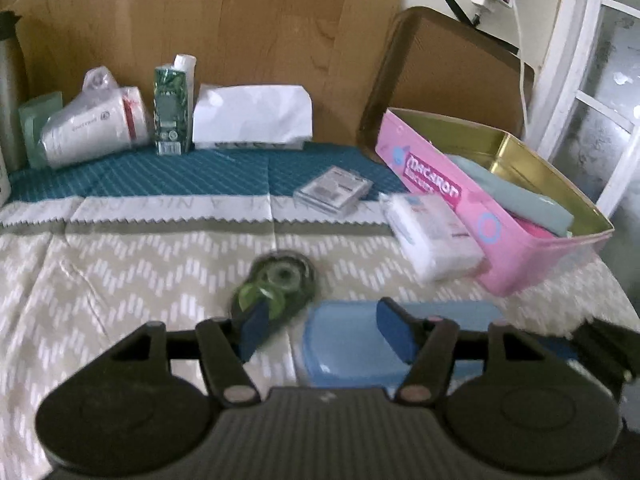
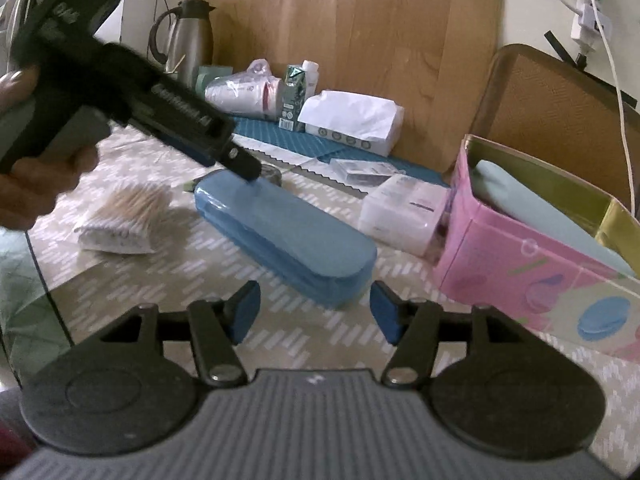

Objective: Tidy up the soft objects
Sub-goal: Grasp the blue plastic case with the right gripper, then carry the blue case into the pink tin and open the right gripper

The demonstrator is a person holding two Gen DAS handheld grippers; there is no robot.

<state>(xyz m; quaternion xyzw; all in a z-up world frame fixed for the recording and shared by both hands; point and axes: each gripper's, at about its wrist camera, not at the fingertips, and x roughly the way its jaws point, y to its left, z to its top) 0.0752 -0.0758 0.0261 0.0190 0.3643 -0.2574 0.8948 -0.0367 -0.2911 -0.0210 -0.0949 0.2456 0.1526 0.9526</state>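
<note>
Blue case (image 2: 286,234) lies flat on the patterned bench (image 2: 120,280), long axis running from far left to near right, its near end pointing between the right gripper (image 2: 314,312) jaws, which stand wide open, holding nothing. Left gripper (image 1: 326,330) hovers over the case's far end, jaws open and empty. Pink tin (image 2: 520,248) sits just right.

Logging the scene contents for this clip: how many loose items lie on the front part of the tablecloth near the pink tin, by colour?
Blue: 1, the blue case
White: 2, the white packet and the cotton swab bag
Green: 1, the tape dispenser
Clear/grey: 1, the small clear box
Total: 5
</note>
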